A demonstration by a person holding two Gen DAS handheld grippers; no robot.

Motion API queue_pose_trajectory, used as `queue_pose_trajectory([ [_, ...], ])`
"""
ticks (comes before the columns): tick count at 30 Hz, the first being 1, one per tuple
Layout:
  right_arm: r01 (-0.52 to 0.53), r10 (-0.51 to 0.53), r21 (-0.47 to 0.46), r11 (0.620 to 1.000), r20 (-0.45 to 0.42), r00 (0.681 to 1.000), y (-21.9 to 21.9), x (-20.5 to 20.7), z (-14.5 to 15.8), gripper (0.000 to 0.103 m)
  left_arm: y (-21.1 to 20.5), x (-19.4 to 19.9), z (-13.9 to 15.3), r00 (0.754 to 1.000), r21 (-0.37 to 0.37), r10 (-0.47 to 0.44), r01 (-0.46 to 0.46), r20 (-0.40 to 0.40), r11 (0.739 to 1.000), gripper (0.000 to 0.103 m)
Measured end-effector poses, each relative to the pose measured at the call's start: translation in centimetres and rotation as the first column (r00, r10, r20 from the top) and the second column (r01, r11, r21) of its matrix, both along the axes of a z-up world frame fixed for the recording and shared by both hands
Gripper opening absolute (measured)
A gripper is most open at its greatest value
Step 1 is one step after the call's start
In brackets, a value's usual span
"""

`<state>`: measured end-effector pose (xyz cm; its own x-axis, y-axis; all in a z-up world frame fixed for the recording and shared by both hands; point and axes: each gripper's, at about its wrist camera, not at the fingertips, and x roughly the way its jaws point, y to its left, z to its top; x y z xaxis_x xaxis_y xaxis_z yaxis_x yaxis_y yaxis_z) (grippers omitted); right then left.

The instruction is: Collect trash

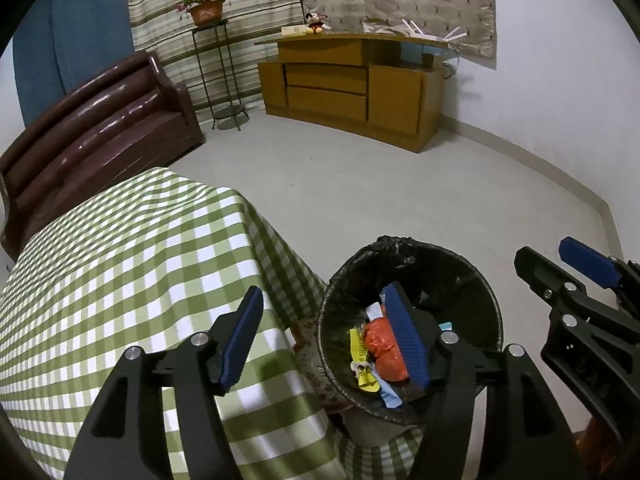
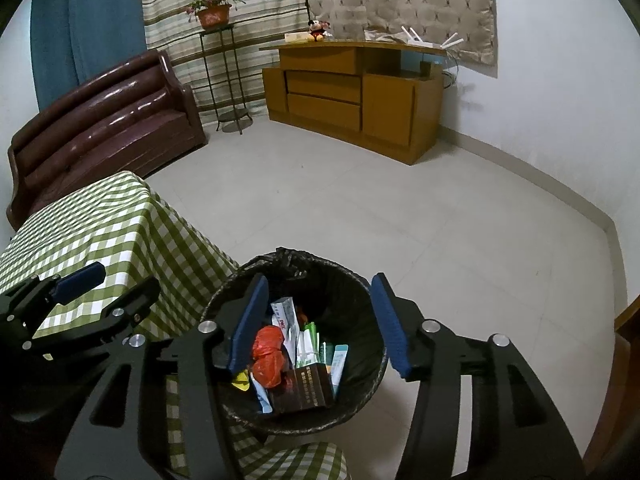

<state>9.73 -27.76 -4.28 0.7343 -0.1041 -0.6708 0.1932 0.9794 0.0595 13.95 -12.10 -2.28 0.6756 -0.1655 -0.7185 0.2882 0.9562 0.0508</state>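
Left claw (image 1: 326,340): one, released, holding nothing, jaws spread over the worktop edge and bin.
Right claw (image 2: 320,326): one, released, holding nothing, directly above the bin mouth.
Trash bin (image 2: 360,292): one, black-lined, on the floor under both claws, beside the worktop.
Trash: in the bin; one orange bag (image 2: 267,356), one yellow wrapper (image 1: 362,354), one dark box (image 2: 306,386), several pale packets, count uncertain.
Worktop (image 1: 120,260): one, green-checked cloth, left of both claws.
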Motion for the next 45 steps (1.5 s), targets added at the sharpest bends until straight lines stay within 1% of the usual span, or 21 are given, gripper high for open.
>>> queue_pose_trajectory([
  [5,0.007,-0.007,-0.016,1.0,0.012,1.0,0.7,-0.9,0.8,0.056,1.6,-0.8,0.5,1.0,-0.011,0.021,-0.021,0.016,1.0,0.067],
  [8,0.009,-0.008,-0.033,0.999,0.017,1.0,1.3,-1.5,1.0,0.062,2.4,-1.3,0.8,0.999,-0.012,0.031,-0.031,0.027,0.999,0.067],
  [15,-0.005,0.006,-0.043,0.999,0.01,1.0,2.7,-3.1,1.4,0.062,4.4,-3.2,1.3,0.997,-0.012,0.063,-0.062,0.038,0.998,0.069],
  [22,-0.04,0.042,-0.056,0.998,0.028,0.999,5.0,-4.9,2.3,0.062,6.3,-5.2,2.3,0.994,-0.015,0.096,-0.096,0.059,0.995,0.072],
  [26,-0.058,0.06,-0.059,0.997,0.038,0.997,6.1,-5.7,2.9,0.063,7.4,-6.3,2.9,0.989,-0.005,0.125,-0.125,0.08,0.992,0.074],
  [34,-0.089,0.093,-0.067,0.994,0.055,0.994,7.3,-7.1,3.9,0.063,10.0,-8.4,3.3,0.984,-0.017,0.158,-0.157,0.082,0.987,0.075],
  [39,-0.089,0.093,-0.066,0.994,0.071,0.993,7.5,-7.9,4.6,0.063,10.6,-9.1,3.6,0.979,-0.019,0.179,-0.178,0.091,0.984,0.076],
  [45,-0.093,0.098,-0.066,0.993,0.079,0.992,7.6,-8.2,4.9,0.063,10.6,-9.7,3.8,0.98,-0.027,0.175,-0.173,0.099,0.985,0.077],
])
